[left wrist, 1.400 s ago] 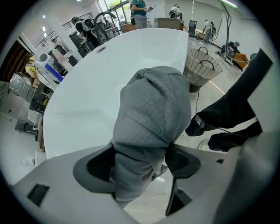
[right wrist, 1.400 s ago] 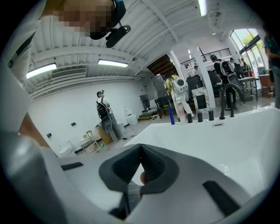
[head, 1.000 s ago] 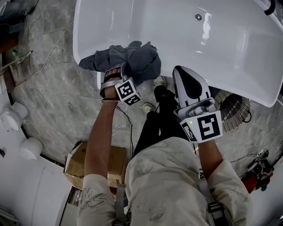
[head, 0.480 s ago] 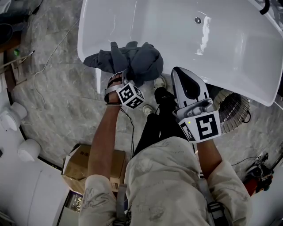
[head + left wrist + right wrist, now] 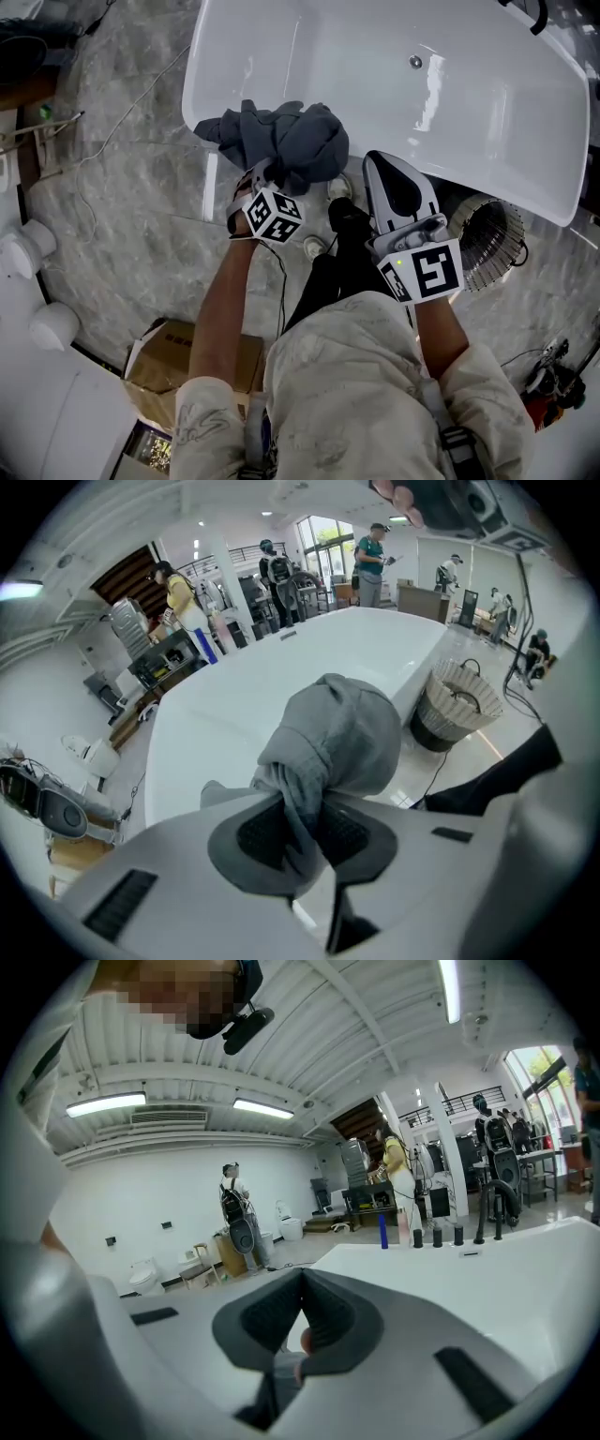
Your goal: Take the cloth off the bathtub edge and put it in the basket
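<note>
The grey cloth sits bunched on the near rim of the white bathtub. My left gripper is shut on the cloth's lower fold. In the left gripper view the cloth rises as a lump from between the pads, in front of the tub. The round basket stands on the floor by the tub's right side, and in the left gripper view the basket lies right of the cloth. My right gripper points at the tub's rim between cloth and basket, shut and holding nothing.
A cardboard box lies on the marble floor at lower left, with white fixtures beside it. A thin cable trails over the floor. The person's dark shoe stands against the tub. Several people stand far off in the gripper views.
My left gripper's jaws have shut on the cloth, and the cloth has gathered into a tighter bunch on the rim. The right gripper keeps its place beside it.
</note>
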`<state>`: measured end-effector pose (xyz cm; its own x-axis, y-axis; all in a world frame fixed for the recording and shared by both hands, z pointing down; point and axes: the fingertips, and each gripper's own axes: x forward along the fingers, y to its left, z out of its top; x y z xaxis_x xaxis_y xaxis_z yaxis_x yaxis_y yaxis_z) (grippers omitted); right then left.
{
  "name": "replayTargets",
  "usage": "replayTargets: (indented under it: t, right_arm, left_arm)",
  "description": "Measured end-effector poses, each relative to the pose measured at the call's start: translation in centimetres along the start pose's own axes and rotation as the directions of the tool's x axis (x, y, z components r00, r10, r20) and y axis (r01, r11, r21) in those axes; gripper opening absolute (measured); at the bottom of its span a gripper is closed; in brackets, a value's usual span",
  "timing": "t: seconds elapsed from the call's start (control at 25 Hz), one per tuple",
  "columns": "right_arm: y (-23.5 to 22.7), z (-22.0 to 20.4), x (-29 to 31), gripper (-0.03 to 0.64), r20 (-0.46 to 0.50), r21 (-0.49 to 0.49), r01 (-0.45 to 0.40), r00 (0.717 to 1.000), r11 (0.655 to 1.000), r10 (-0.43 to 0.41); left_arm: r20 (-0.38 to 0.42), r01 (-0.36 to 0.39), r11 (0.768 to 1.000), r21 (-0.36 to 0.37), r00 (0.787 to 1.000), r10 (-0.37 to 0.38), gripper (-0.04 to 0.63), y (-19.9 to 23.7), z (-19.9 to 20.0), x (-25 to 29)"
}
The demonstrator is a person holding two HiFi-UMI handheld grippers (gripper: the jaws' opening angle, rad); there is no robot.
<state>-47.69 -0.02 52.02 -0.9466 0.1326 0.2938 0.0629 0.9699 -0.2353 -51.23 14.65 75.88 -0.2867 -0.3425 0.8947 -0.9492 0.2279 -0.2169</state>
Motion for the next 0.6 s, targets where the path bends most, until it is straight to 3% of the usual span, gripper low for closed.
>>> replayTargets:
  t: [0.36,0.6]
  right_arm:
    - [5.9,2.3,-6.3,-0.012,0.061,-0.062,-0.001,0.998,0.998,0.004]
    - [9.3,5.2,-9.6,-0.012,0.130,-0.113,0.003,0.991,0.994,0.012]
  left_arm:
    - [0.164,-0.073,0.985,-0.156,0.982,0.098,0.061,-2.3,0.3,-9.8]
    - [0.265,-0.099,0.960,-0.260,0.949,0.170,0.061,-2.6,0.8,-16.3]
